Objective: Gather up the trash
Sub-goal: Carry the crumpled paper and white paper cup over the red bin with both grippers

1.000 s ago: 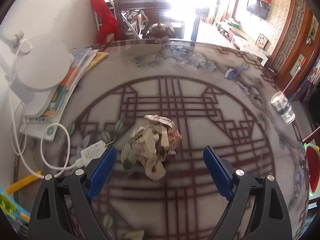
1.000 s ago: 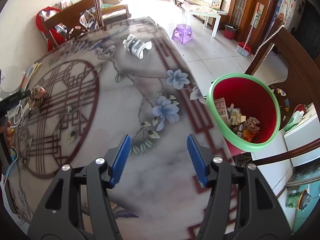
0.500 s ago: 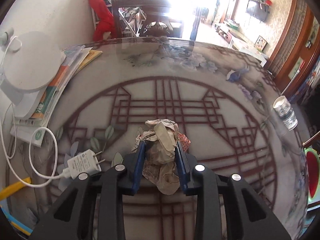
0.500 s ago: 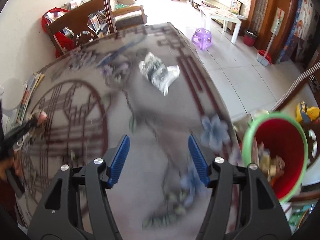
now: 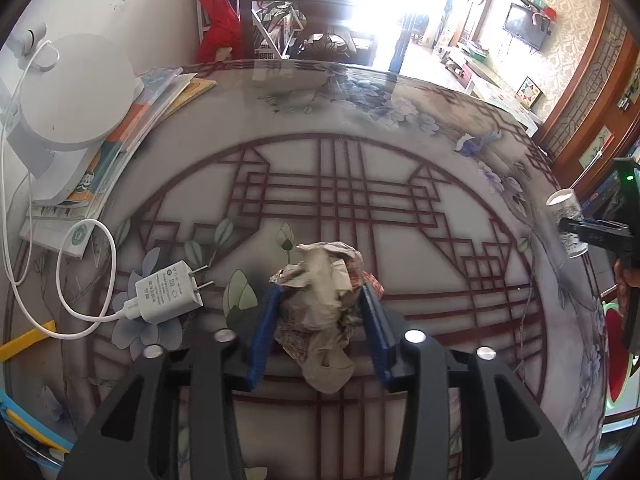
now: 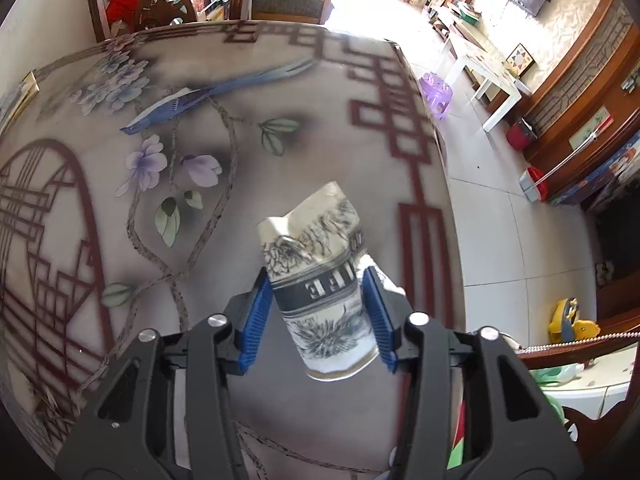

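My left gripper (image 5: 322,300) is shut on a crumpled brown paper wad (image 5: 326,304), held between its blue pads just above the patterned table (image 5: 360,160). My right gripper (image 6: 318,284) is shut on a crushed paper cup (image 6: 320,280) with black flower print near the table's right edge. In the left wrist view the right gripper and cup (image 5: 570,220) show at the far right. A sliver of the red bin with green rim (image 5: 614,340) shows below the table edge at the right.
A white charger plug with cable (image 5: 168,292) lies left of the wad. A white lamp base (image 5: 68,92) sits on a stack of books (image 5: 120,148) at the left. A wooden chair (image 5: 320,12) stands behind the table. A purple stool (image 6: 436,92) stands on the floor.
My left gripper closed on the paper wad. My right gripper swung from near the bin across to the paper cup and closed on it.
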Motion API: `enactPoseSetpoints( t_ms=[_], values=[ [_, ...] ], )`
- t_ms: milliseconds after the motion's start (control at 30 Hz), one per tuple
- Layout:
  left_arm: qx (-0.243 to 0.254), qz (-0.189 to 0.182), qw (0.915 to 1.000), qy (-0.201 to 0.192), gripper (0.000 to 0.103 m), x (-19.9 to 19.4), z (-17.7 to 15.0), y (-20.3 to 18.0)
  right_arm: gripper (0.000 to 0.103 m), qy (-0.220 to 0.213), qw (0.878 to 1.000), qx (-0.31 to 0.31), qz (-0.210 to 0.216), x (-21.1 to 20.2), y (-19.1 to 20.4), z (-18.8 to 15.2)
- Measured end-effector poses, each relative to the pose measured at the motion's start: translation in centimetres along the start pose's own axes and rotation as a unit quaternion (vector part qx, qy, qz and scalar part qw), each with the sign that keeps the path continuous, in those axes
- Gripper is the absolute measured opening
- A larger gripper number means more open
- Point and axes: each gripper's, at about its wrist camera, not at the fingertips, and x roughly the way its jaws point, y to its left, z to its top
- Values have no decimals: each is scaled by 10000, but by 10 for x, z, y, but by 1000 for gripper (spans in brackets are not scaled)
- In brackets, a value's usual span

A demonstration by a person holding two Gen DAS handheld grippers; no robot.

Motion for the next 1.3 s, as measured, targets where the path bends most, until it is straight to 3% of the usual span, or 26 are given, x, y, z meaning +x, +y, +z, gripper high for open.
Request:
enactPoseSetpoints(
  t_ms=[67,100,200,400,500,633,900,1300],
  values=[
    [47,-12,10000,33,42,3,-2,-1,41,-85,9996,173,207,-8,-2,-4],
    [65,-25,10000,51,33,3,-4,-3,41,-158,9987,308,362,-17,-3,-8],
    [52,-169,9998,50,28,-3,-7,-7,41,-453,9949,528,726,-56,3,-26],
    [177,-510,9985,-67,28,-36,-21,-29,41,-944,9895,403,1022,-138,35,-76],
    [245,-706,9971,-112,28,-57,-34,-44,41,-1025,9851,587,1251,-173,43,-105],
    [289,-899,9954,-147,28,-80,-52,-58,41,-1094,9835,723,1250,-201,52,-140],
    [424,-1037,9935,-224,28,-112,-76,-74,41,-1130,9833,762,1204,-229,59,-188],
    [636,-1135,9906,-427,28,-136,-86,-103,41,-991,9825,974,1240,-232,46,-226]
  ],
)
